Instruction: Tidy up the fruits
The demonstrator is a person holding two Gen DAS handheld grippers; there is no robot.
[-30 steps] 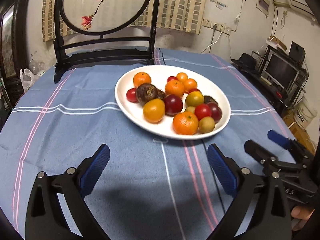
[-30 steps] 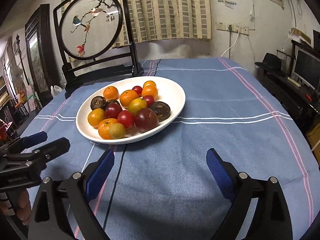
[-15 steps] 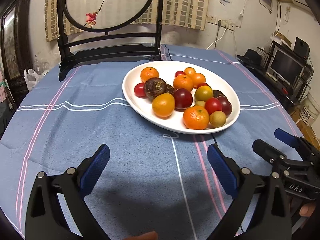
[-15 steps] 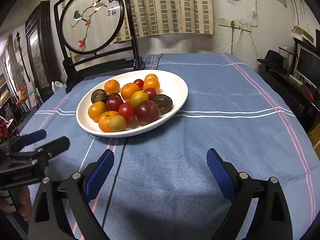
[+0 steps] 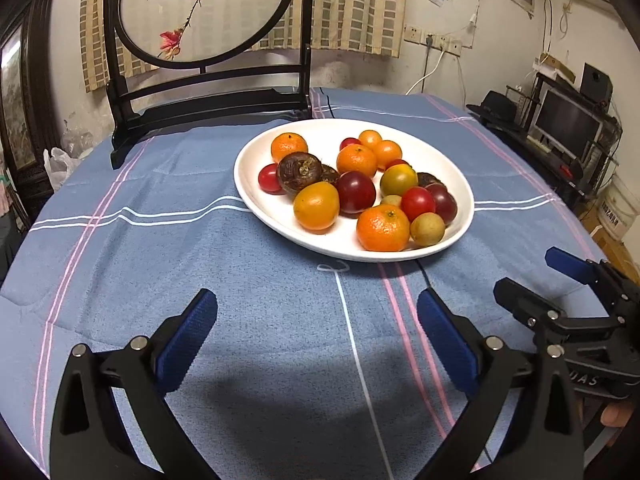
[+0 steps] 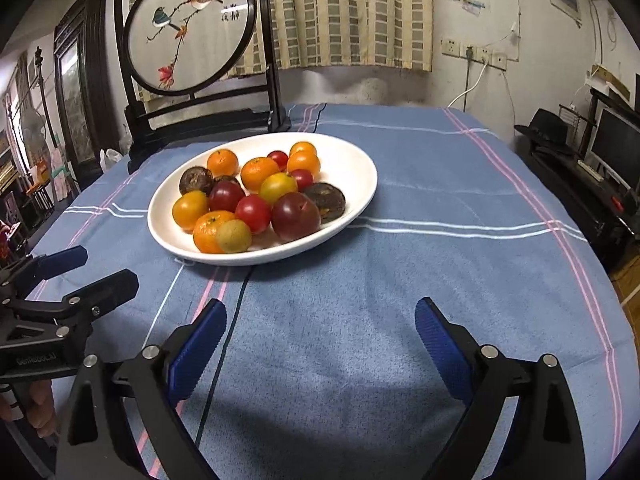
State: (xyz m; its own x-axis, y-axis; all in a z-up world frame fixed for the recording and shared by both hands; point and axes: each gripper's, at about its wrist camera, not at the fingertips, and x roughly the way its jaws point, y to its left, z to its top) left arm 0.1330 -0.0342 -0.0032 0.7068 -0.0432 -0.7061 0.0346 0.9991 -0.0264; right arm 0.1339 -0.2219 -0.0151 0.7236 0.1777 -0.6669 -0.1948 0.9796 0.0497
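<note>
A white oval plate (image 5: 460,184) on the blue tablecloth holds several fruits: tangerines (image 5: 383,228), red and dark tomatoes (image 5: 355,197), brown wrinkled fruits (image 5: 299,173) and a small tan one (image 5: 427,229). The plate also shows in the right wrist view (image 6: 352,160). My left gripper (image 5: 316,320) is open and empty, low over the cloth in front of the plate. My right gripper (image 6: 320,326) is open and empty, in front of the plate to its right. Each gripper shows in the other's view: the right one (image 5: 536,280), the left one (image 6: 96,272).
A dark wooden stand with a round embroidered bird screen (image 5: 208,20) stands at the table's back left. A thin black cable (image 6: 224,344) runs under the cloth's front. A monitor and shelves (image 5: 568,128) stand off the table to the right.
Both grippers have drifted slightly; the plate sits a bit higher and more central in both views. Jaws stay open. No fruit has moved.
</note>
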